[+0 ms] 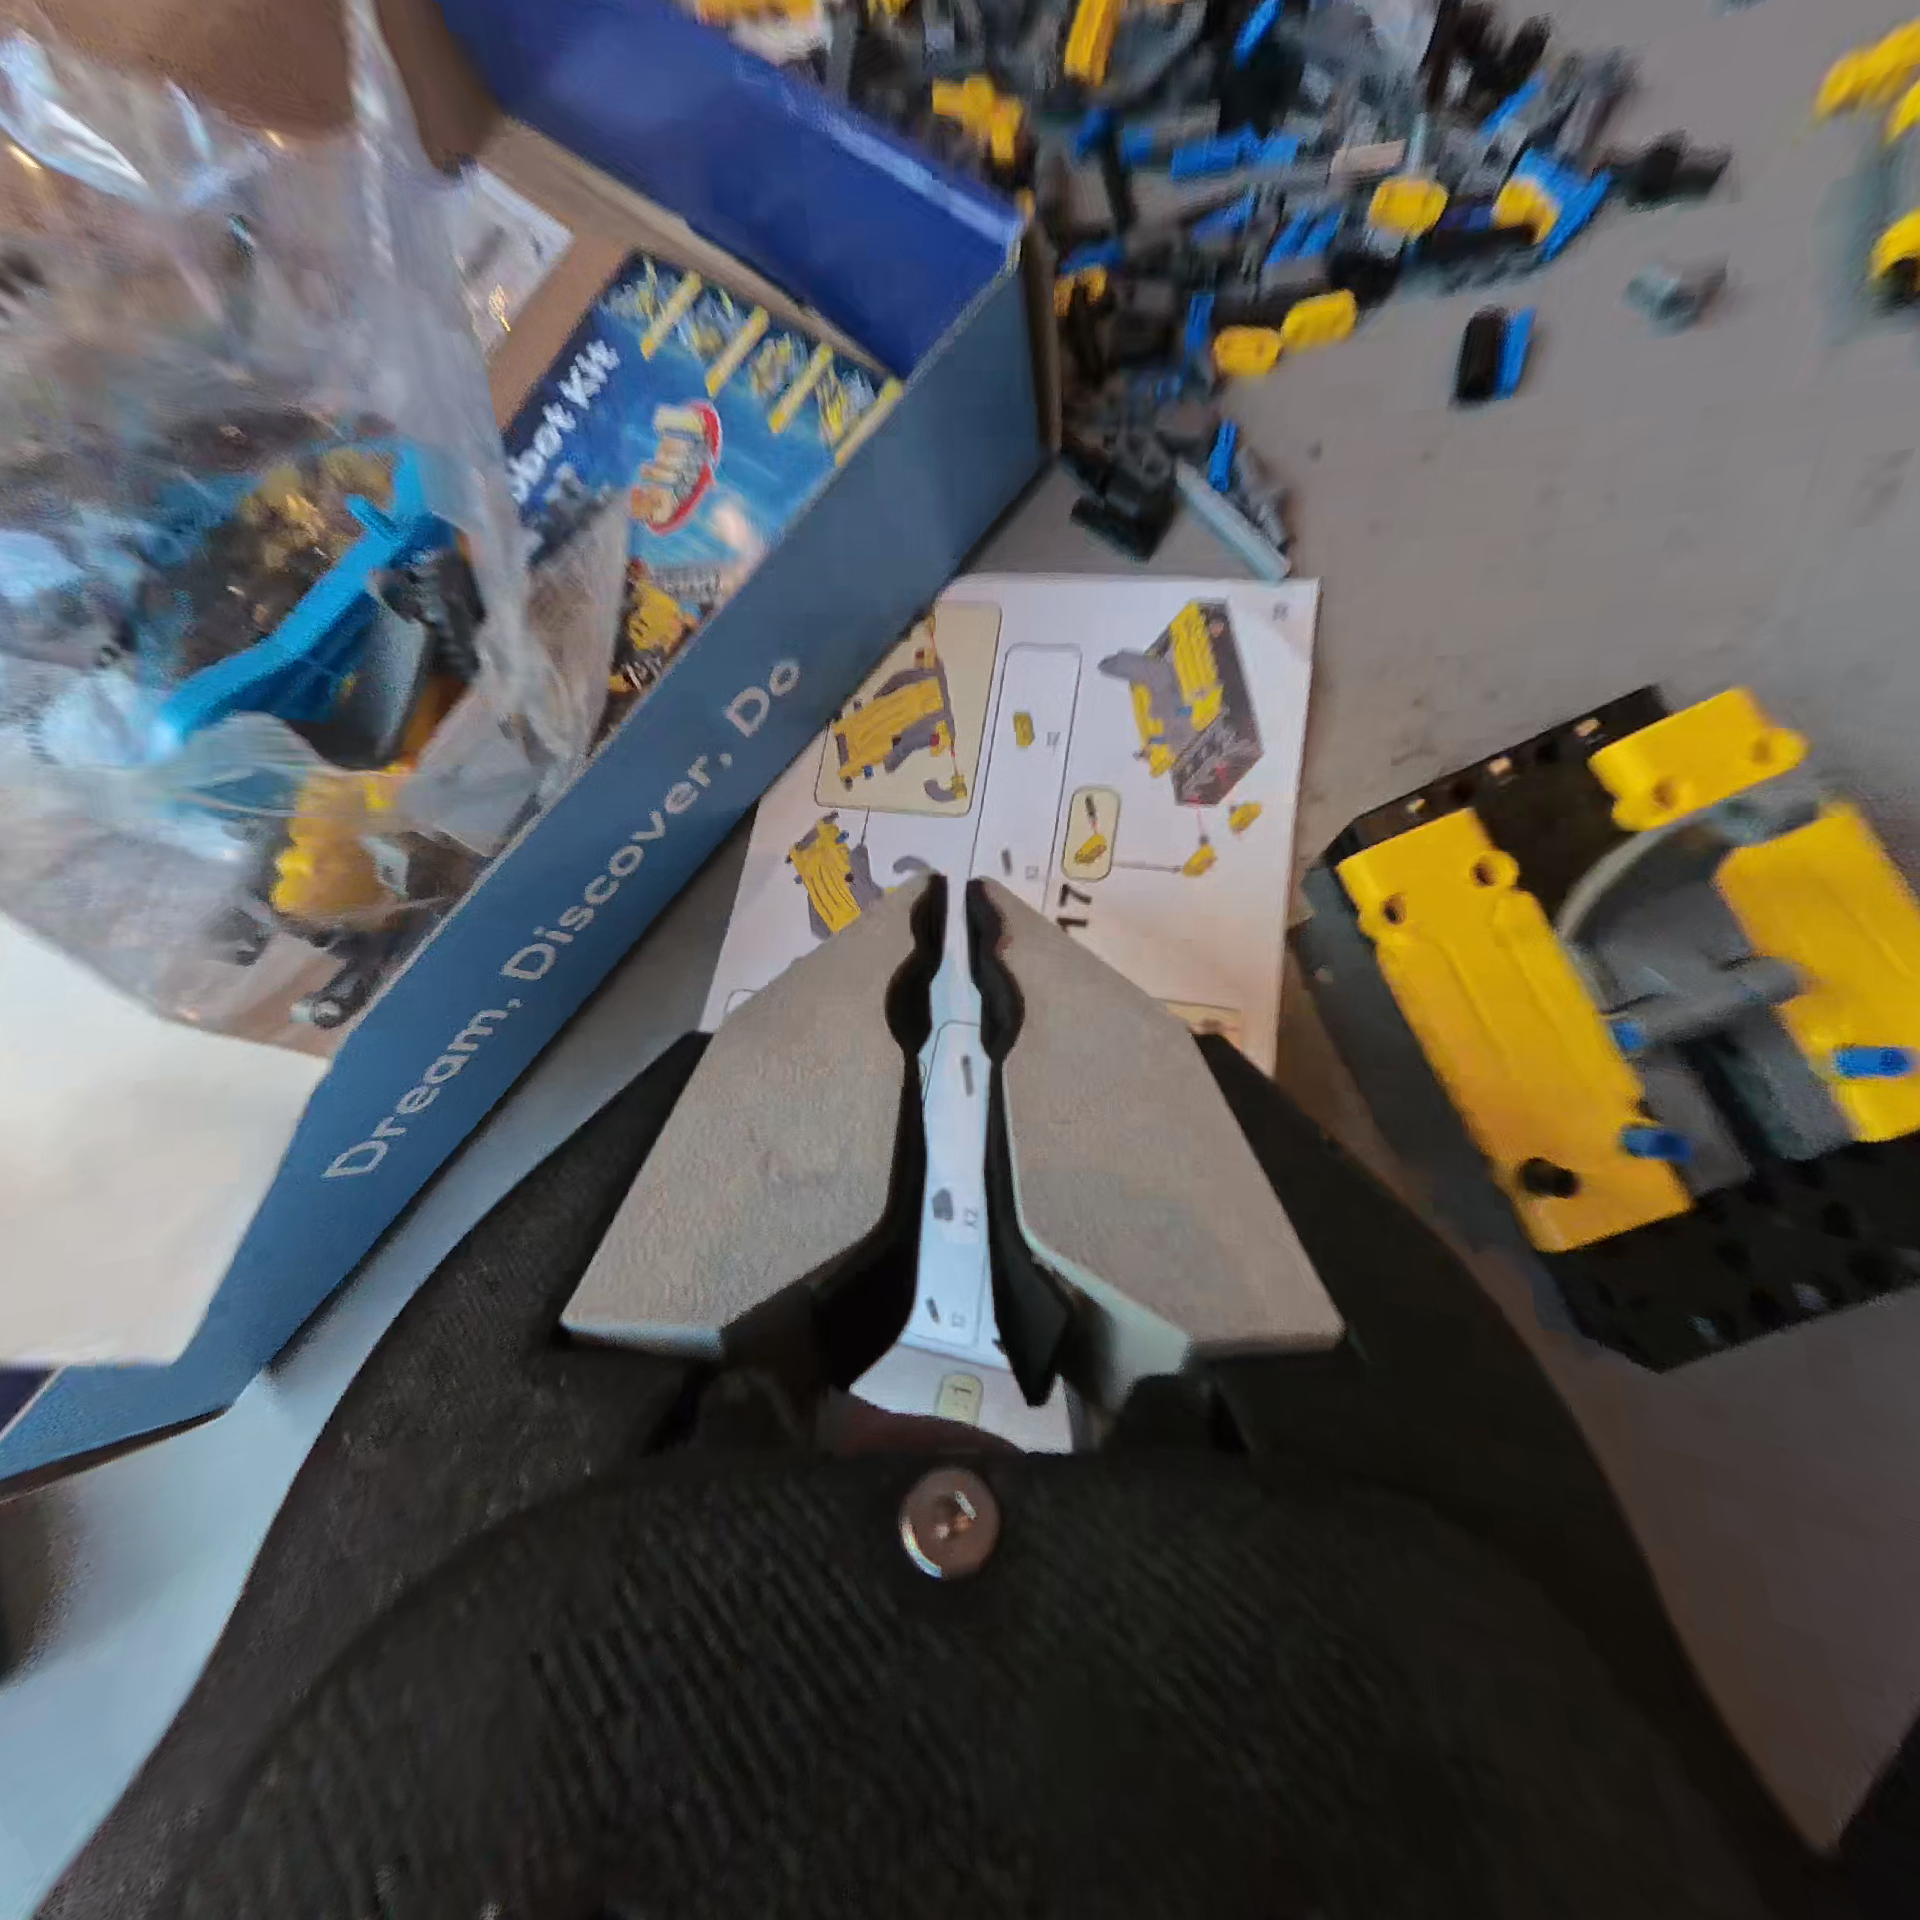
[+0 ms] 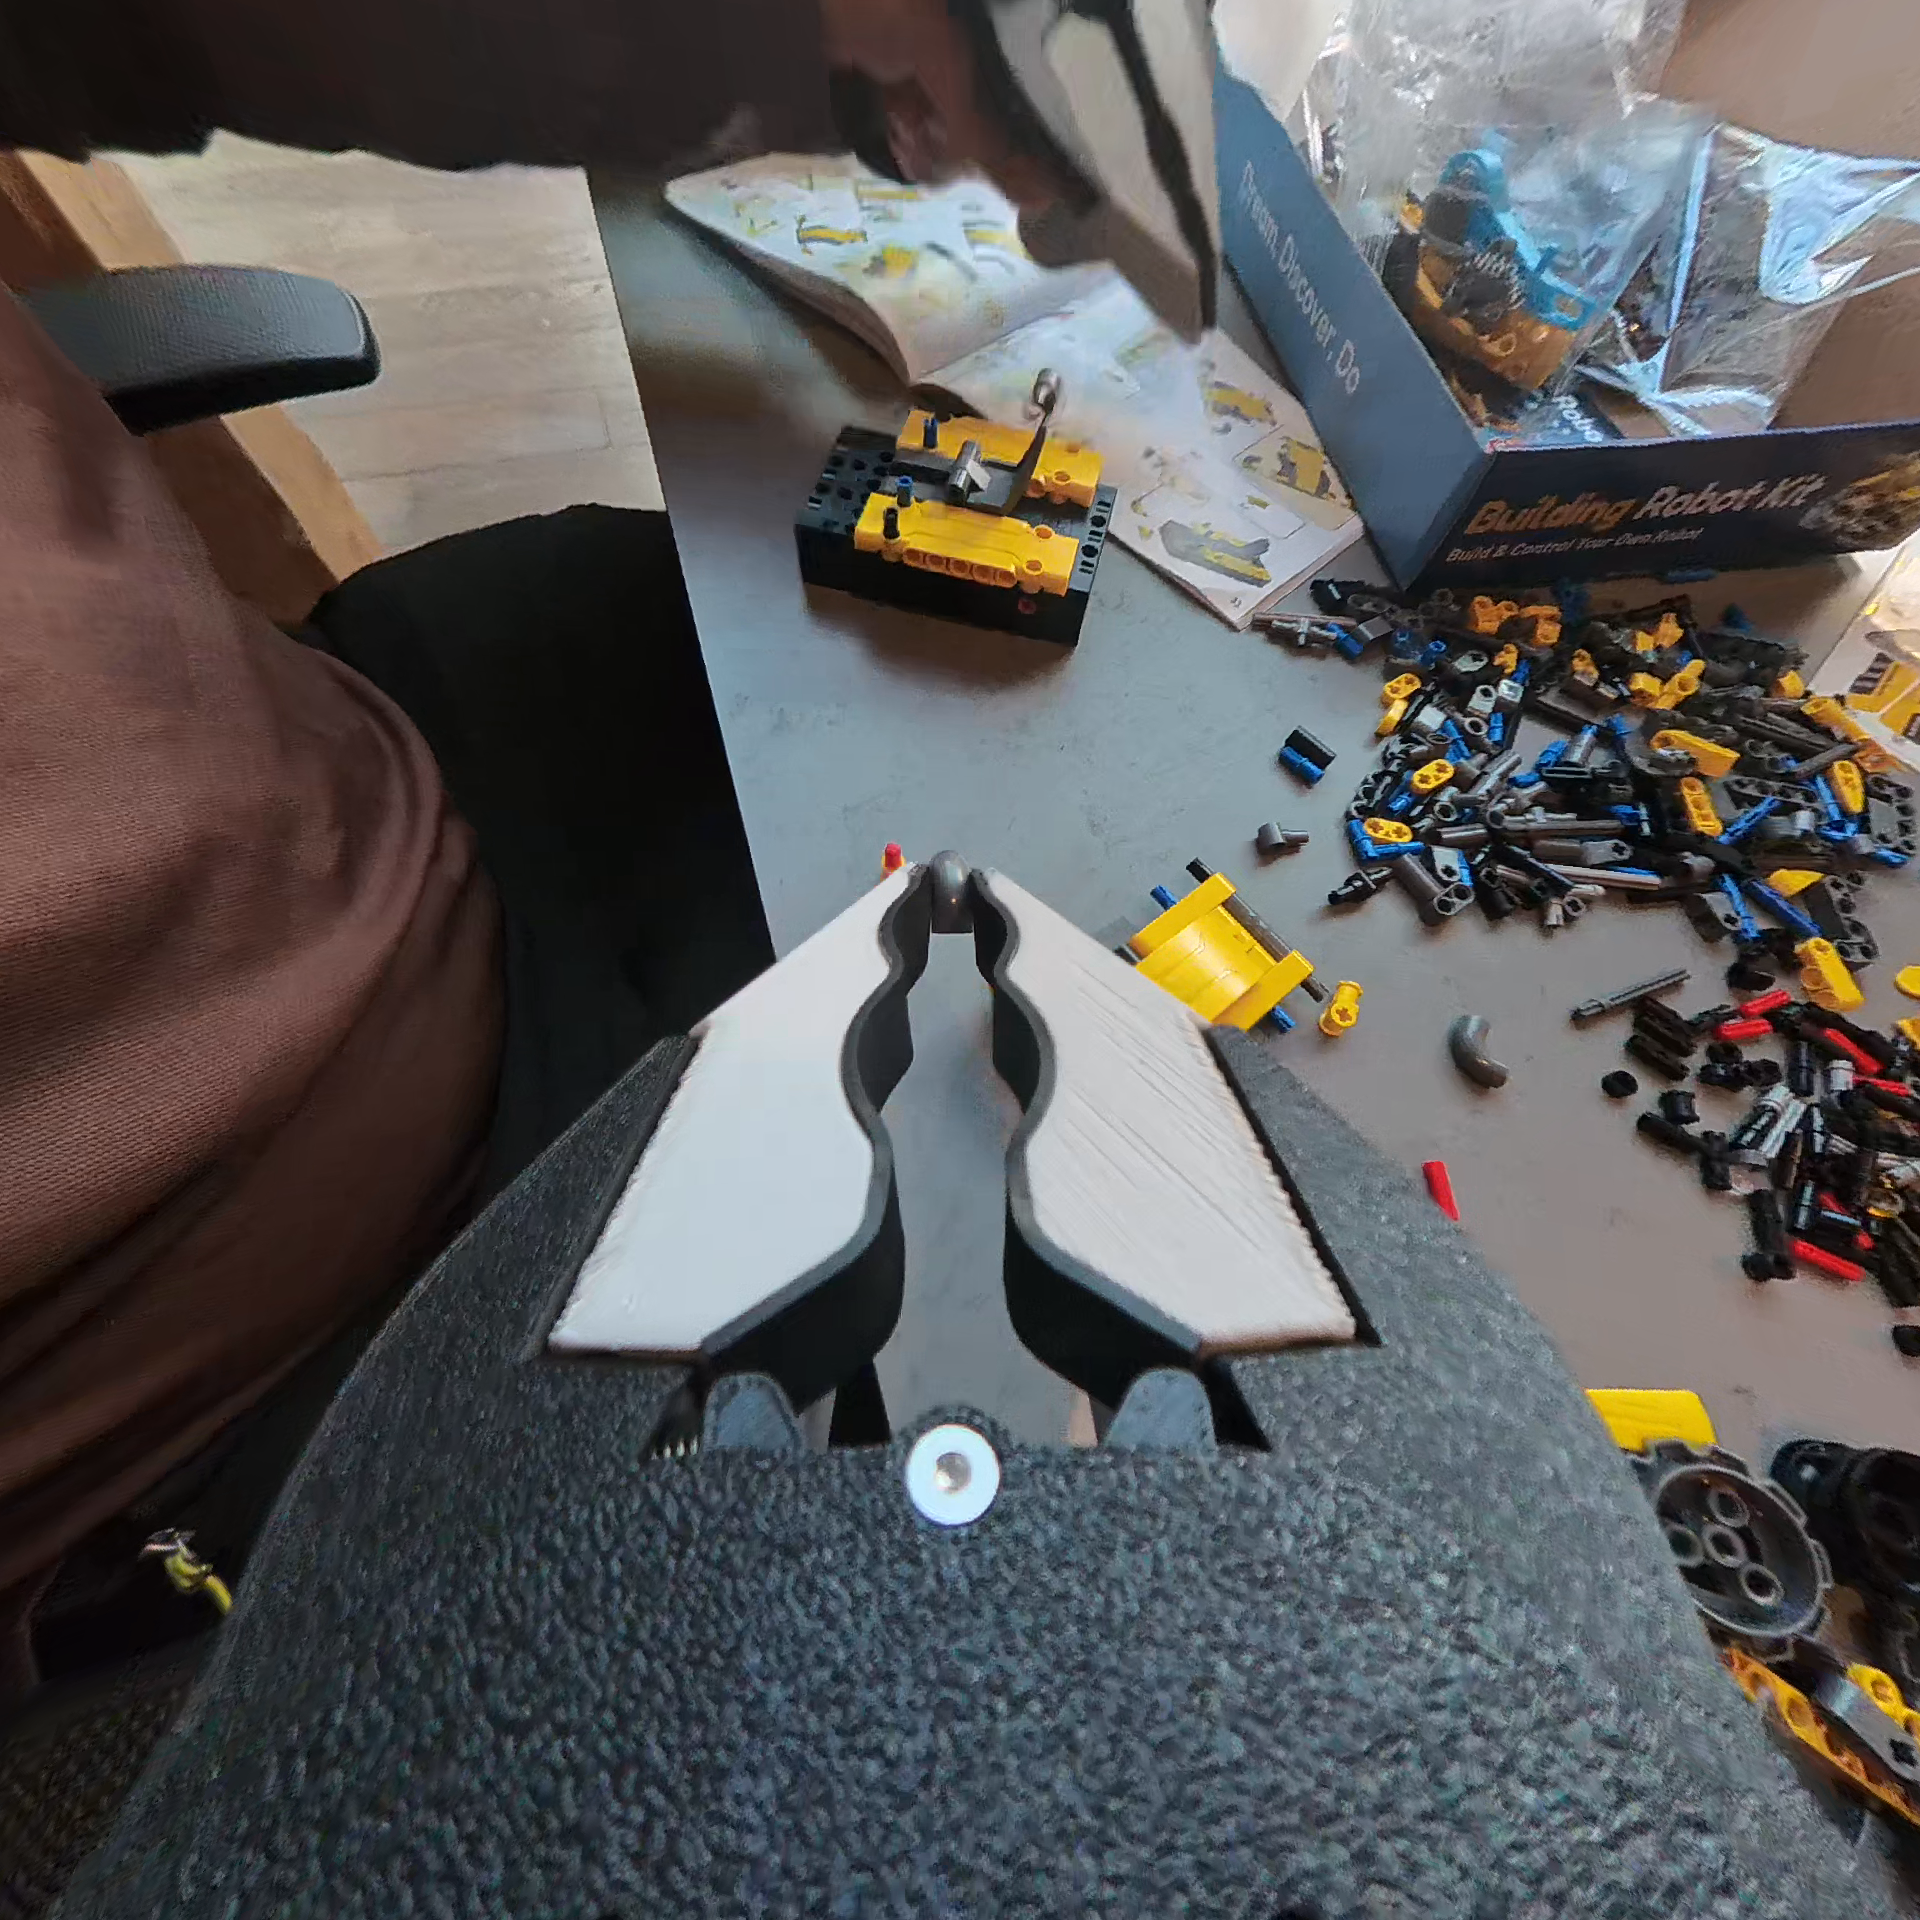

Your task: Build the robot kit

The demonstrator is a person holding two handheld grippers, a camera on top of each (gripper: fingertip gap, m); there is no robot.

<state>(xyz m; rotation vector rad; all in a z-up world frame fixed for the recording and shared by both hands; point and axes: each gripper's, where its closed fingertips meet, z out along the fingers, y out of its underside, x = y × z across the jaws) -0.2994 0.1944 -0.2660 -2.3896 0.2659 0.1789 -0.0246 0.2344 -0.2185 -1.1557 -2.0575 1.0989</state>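
My left gripper (image 1: 956,891) is shut and empty, hovering over an open instruction booklet (image 1: 1132,727) on the grey table. A black and yellow brick assembly (image 1: 1621,1018) stands just to its right. My right gripper (image 2: 948,883) is shut on a small dark grey curved piece (image 2: 948,891) near the table's near edge. The same assembly shows farther off in the right wrist view (image 2: 961,525), with the booklet (image 2: 1195,447) behind it. The left gripper shows blurred at the top of the right wrist view (image 2: 1132,156).
A blue cardboard box (image 1: 644,831) holds a clear plastic bag of parts (image 1: 260,582). A heap of loose black, blue and yellow pieces (image 2: 1621,758) covers the table's right side. A small yellow sub-assembly (image 2: 1216,951) lies by my right gripper. A person's brown sleeve (image 2: 208,883) is at left. My hands' fingertips stand some 30 cm from each other.
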